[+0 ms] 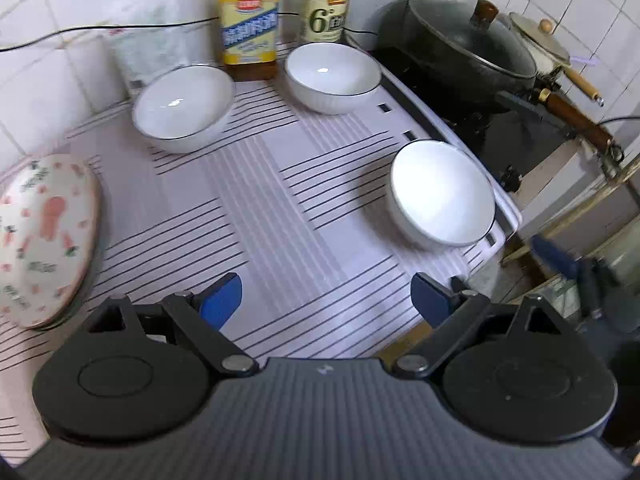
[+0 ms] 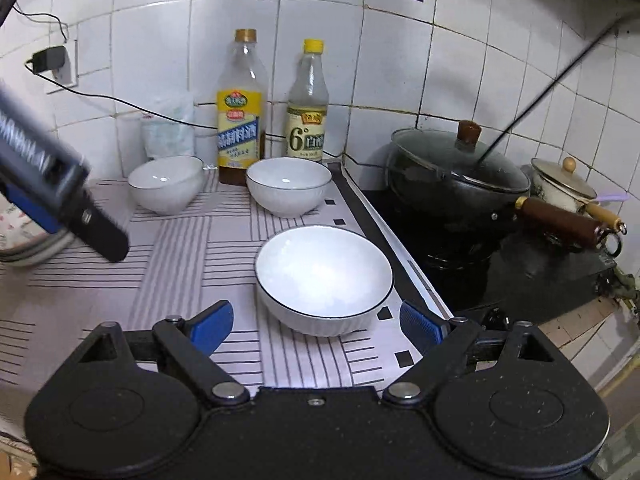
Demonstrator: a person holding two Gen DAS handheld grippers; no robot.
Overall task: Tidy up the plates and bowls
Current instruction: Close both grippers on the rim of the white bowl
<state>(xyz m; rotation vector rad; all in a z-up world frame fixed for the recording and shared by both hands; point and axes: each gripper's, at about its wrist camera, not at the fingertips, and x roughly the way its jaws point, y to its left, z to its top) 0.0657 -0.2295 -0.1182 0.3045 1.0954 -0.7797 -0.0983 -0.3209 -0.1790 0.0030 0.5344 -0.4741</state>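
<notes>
Three white bowls with dark rims stand upright on a striped mat (image 1: 260, 208). The near bowl (image 1: 440, 194) (image 2: 324, 278) sits at the mat's right edge. The back-left bowl (image 1: 184, 106) (image 2: 166, 184) and back-right bowl (image 1: 333, 76) (image 2: 289, 186) stand near the bottles. A stack of patterned plates (image 1: 44, 240) lies at the far left. My left gripper (image 1: 326, 300) is open and empty above the mat. My right gripper (image 2: 316, 326) is open and empty, its blue fingers on either side of the near bowl's front. The left gripper also shows in the right wrist view (image 2: 52, 196).
Two bottles, one with a yellow label (image 2: 240, 120) and one with a yellow cap (image 2: 306, 112), and a bag (image 2: 168, 126) stand against the tiled wall. A lidded black wok (image 2: 460, 176) and a small pot (image 2: 560, 184) sit on the stove to the right. A cable runs along the wall.
</notes>
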